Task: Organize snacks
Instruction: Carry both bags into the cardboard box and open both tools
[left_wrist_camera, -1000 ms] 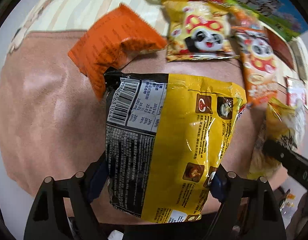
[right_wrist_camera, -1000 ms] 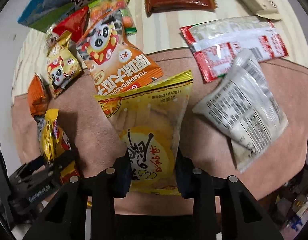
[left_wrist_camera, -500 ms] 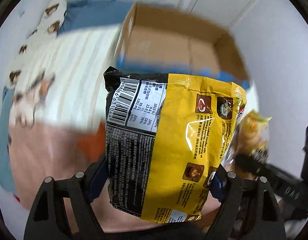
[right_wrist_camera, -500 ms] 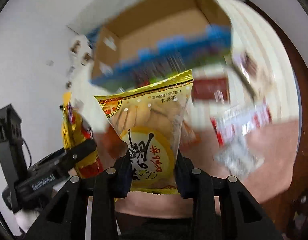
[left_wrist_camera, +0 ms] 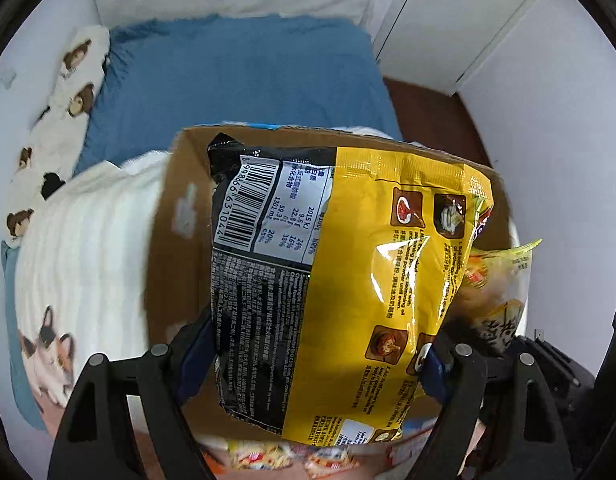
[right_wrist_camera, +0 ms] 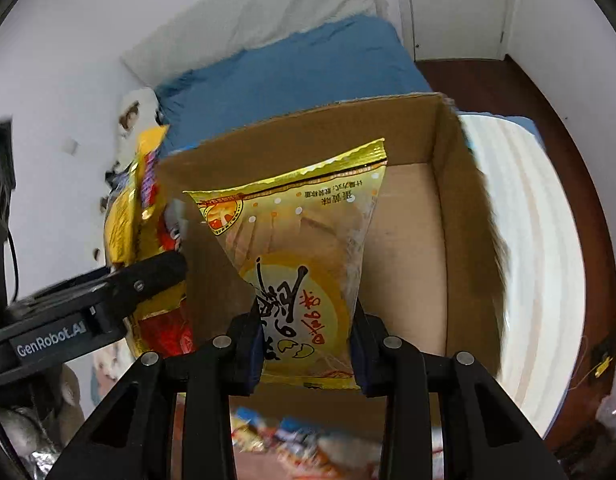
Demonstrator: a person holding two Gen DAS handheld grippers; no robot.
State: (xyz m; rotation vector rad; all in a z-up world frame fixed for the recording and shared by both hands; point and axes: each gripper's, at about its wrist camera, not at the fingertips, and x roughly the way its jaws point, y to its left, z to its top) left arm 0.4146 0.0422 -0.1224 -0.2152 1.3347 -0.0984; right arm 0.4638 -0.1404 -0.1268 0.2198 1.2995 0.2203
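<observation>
My left gripper (left_wrist_camera: 312, 354) is shut on a wide yellow and black noodle packet (left_wrist_camera: 340, 280), which hangs over the open cardboard box (left_wrist_camera: 176, 240). My right gripper (right_wrist_camera: 308, 344) is shut on a smaller yellow snack bag (right_wrist_camera: 304, 240) with red and black lettering, held above the same cardboard box (right_wrist_camera: 408, 248), whose bare inside shows. In the right wrist view the left gripper (right_wrist_camera: 108, 300) and its noodle packet (right_wrist_camera: 128, 208) appear at the left. The snack bag (left_wrist_camera: 496, 280) shows at the right in the left wrist view.
The box stands on a white striped blanket (left_wrist_camera: 80, 248) over a blue sheet (left_wrist_camera: 236, 80). A blanket with cat print (left_wrist_camera: 48, 352) lies at the lower left. More snack packs (right_wrist_camera: 288, 444) blur below the box. A dark wooden bed frame (right_wrist_camera: 580, 184) runs along the right.
Both grippers rose and swung away from the brown mat of snacks toward the cardboard box, each keeping its pack. The box now lies directly under both packs.
</observation>
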